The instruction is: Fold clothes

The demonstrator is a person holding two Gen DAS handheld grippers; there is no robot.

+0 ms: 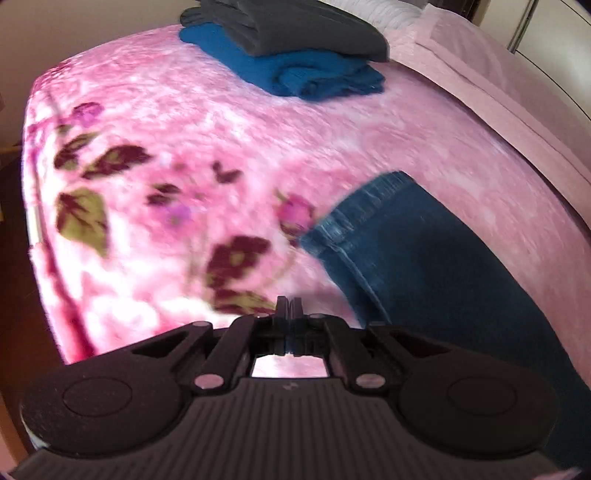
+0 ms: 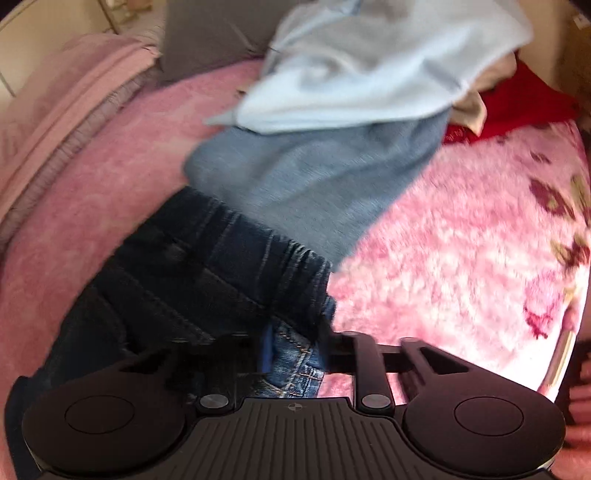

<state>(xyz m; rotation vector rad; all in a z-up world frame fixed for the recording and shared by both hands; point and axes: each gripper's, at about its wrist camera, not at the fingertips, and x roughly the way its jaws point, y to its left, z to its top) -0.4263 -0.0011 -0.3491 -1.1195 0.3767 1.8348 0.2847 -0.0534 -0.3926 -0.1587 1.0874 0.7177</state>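
The jeans (image 2: 207,266) lie on the pink floral blanket (image 1: 177,155) that covers the bed, waistband toward my right side and one hemmed leg end (image 1: 369,214) reaching toward my left. My right gripper (image 2: 295,354) is closed on denim at the waistband corner: a fold of lighter, stitched cloth sits pinched between its fingers. My left gripper (image 1: 290,310) has its fingers pressed together; a sliver of blue shows between them, but the blur keeps me from saying whether cloth is caught there, and the leg end lies just beside it to the right. Judged as material, denim is heavy for a garment and fairly stiff, so it should hold a crease and drape as a slab, not collapse; it is neither slippery nor fragile. The elastic gathered waistband and the doubled hem are the thickest, firmest points and are therefore the best places to take hold, since a single layer taken mid-leg would sag and twist. The plush blanket is likely to drag on the cloth, so lifting is preferable to sliding. Behind the jeans, a pale blue garment (image 2: 369,66) and a grey-blue garment (image 2: 314,177) overlap the waistband area, with a red garment (image 2: 517,107) further right; these could be pulled along. Folded items, dark grey (image 1: 295,26) on blue (image 1: 295,70), are stacked well apart at the far edge.
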